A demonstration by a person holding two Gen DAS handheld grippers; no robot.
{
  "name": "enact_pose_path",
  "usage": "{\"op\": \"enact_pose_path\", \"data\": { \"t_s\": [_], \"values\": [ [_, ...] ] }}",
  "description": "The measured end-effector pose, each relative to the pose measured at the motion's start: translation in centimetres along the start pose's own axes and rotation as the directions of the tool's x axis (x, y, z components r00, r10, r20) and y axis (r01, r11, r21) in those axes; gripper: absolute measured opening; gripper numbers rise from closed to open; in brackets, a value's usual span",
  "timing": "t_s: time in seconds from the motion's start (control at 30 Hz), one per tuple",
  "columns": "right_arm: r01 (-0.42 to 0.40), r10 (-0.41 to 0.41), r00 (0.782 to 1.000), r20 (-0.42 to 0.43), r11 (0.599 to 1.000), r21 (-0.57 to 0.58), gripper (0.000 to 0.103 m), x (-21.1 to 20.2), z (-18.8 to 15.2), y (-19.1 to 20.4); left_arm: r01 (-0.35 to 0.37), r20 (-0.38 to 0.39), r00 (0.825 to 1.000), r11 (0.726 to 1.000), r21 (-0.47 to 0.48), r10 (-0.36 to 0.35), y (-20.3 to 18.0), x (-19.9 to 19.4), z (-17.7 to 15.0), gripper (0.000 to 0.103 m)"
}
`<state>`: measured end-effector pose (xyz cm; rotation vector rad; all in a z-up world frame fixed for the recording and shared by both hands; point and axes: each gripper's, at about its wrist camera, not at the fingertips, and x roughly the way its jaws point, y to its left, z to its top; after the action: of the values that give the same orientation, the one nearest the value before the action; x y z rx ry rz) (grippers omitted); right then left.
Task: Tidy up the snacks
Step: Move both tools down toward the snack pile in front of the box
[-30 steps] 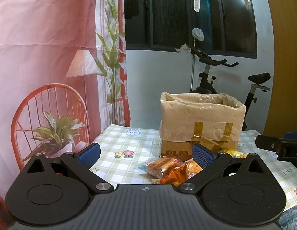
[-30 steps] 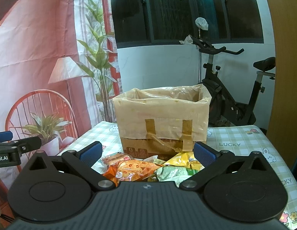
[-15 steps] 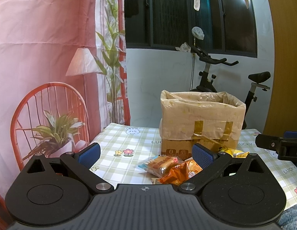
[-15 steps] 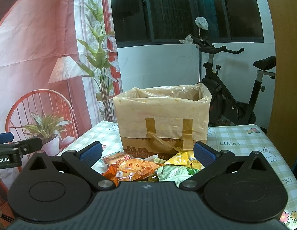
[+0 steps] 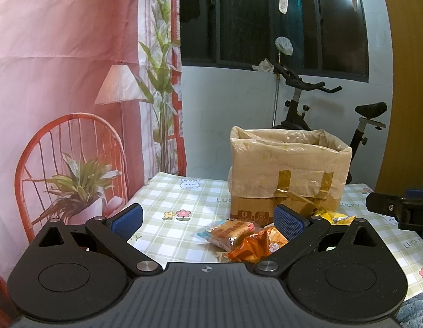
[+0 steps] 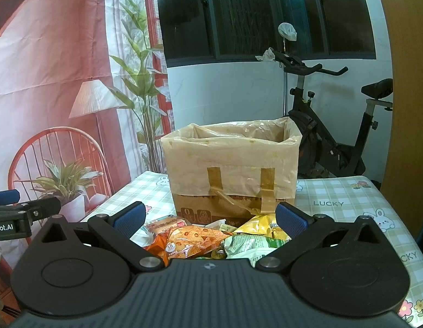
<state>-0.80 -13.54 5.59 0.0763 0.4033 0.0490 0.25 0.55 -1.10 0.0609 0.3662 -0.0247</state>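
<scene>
Checked cloth covers the bench (image 5: 184,199), where a lined cardboard box (image 6: 230,169) stands with a heap of snack packets (image 6: 211,237) just in front of it. Almost nothing has changed over the last second: both tools hover above the bench, so sorting has not begun. The left hand-held gripper (image 5: 208,218) and the right hand-held gripper (image 6: 210,216) both hang spread wide and empty. The right view looks into the box's open top and shows green and yellow packets; the left view shows mainly two orange ones.
</scene>
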Motion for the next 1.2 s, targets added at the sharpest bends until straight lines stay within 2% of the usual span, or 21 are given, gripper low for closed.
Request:
{"op": "enact_pose_path", "data": {
  "t_s": [0.23,0.43,0.57,0.73,0.87,1.1,1.2],
  "values": [
    [0.000,0.001,1.000,-0.011,1.000,0.013,0.103,0.2,-1.1,0.1,-0.019,-0.006,1.000,1.000,-0.009,0.019,0.3,0.8,0.2,0.102],
    [-0.005,0.006,1.000,-0.010,1.000,0.017,0.103,0.9,-0.7,-0.7,-0.053,0.075,0.996,0.998,-0.023,0.055,1.0,2.8,1.5,0.102],
    [-0.019,0.015,0.998,0.060,0.998,0.057,0.103,1.8,0.1,-2.2,-0.064,0.131,0.989,0.997,-0.042,0.069,0.8,4.6,1.7,0.102],
    [-0.013,0.001,0.991,0.137,0.996,0.089,0.103,3.8,0.7,-4.1,-0.040,0.094,0.995,0.998,-0.042,0.044,0.2,7.7,1.4,0.102],
    [-0.012,0.001,0.989,0.147,0.997,0.072,0.103,5.9,0.7,-4.8,-0.005,0.051,0.999,0.999,-0.046,0.008,-0.5,9.4,0.0,0.102],
    [0.045,-0.048,0.996,0.071,0.998,0.039,0.103,7.9,-2.2,-5.3,0.032,-0.041,0.999,0.998,-0.049,-0.034,-0.5,11.5,-3.7,0.102],
    [0.107,-0.107,0.994,0.030,0.994,0.017,0.103,8.1,-4.5,-5.3,0.024,-0.065,0.998,0.999,-0.042,-0.027,-0.4,12.3,-4.7,0.102]
  ]
}}
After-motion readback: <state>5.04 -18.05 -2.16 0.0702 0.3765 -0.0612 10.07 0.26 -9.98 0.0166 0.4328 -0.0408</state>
